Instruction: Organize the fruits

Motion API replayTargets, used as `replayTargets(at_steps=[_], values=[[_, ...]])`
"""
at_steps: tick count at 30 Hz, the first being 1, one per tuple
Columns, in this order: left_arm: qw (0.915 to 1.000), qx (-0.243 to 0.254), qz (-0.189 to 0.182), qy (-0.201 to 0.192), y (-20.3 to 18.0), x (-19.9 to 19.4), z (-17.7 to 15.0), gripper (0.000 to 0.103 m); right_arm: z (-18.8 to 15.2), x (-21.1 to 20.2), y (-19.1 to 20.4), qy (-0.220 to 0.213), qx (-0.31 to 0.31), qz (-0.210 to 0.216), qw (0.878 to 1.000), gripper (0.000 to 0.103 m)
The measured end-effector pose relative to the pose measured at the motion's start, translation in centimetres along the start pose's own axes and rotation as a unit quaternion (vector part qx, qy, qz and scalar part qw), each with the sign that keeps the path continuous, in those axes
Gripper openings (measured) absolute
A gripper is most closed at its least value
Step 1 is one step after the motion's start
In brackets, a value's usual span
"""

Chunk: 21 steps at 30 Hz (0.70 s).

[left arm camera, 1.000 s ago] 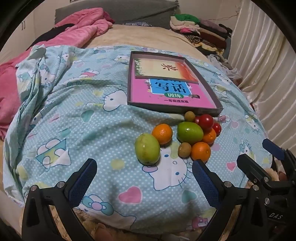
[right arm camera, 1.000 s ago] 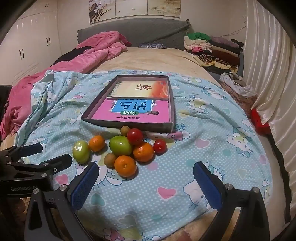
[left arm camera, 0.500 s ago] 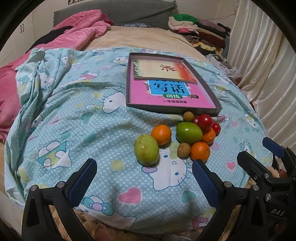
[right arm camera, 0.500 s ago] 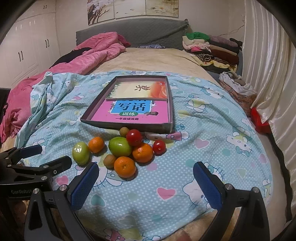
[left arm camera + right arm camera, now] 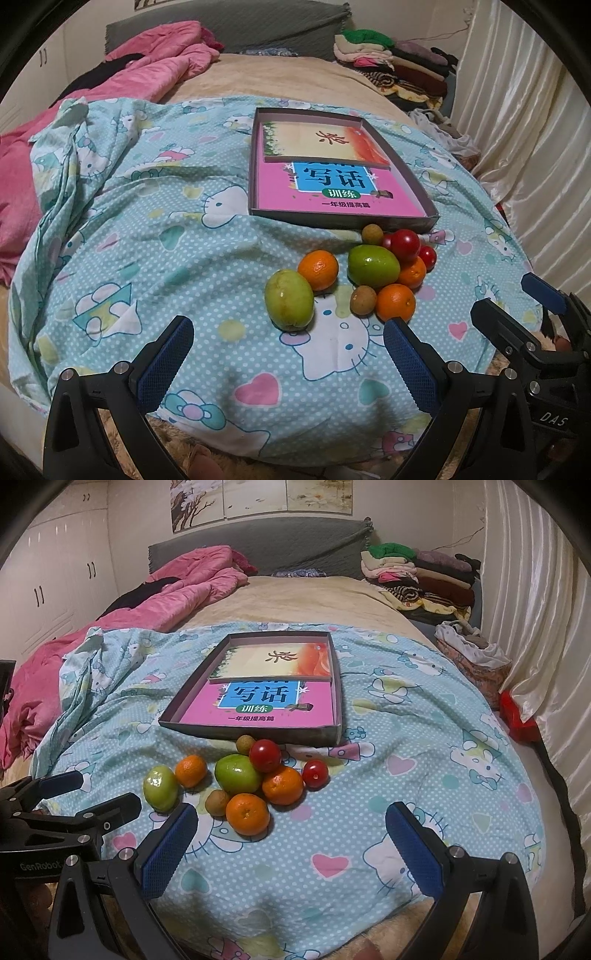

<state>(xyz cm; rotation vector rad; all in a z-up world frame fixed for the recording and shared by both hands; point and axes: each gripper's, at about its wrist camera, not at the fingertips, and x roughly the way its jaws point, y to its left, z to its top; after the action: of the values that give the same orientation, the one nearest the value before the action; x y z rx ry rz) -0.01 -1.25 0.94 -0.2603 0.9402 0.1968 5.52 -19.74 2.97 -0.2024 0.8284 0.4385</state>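
A pile of fruit lies on the blue cartoon-cat bedsheet (image 5: 155, 258): two green fruits (image 5: 289, 305) (image 5: 373, 266), three oranges (image 5: 318, 270) (image 5: 395, 302), red tomatoes (image 5: 405, 244) and small brown fruits (image 5: 363, 299). Behind it sits a shallow cardboard box (image 5: 255, 166) holding two books. My left gripper (image 5: 284, 354) is open and empty, just short of the near green fruit. My right gripper (image 5: 291, 834) is open and empty, short of the front orange (image 5: 246, 813). The same pile shows in the right wrist view, green fruit (image 5: 160, 788) at its left.
A pink quilt (image 5: 177, 590) is bunched at the back left. Folded clothes (image 5: 417, 572) are stacked at the back right by a cream curtain (image 5: 535, 627). A red object (image 5: 515, 716) lies at the bed's right edge. Each gripper shows in the other's view (image 5: 535, 332) (image 5: 55, 812).
Both views have tilted slightly upward, so the fruit and box sit a little lower in frame. Both grippers stay open and no fruit has moved.
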Motion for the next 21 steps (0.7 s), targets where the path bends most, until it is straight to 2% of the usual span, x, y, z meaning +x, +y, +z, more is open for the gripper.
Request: replayTargets(at_steps=[21], values=[[1.0,0.001,-0.001,-0.004,-0.05,-0.11,-0.01,0.102,0.08,-0.05,0.03,0.001,0.0,0.001,1.0,0.103]])
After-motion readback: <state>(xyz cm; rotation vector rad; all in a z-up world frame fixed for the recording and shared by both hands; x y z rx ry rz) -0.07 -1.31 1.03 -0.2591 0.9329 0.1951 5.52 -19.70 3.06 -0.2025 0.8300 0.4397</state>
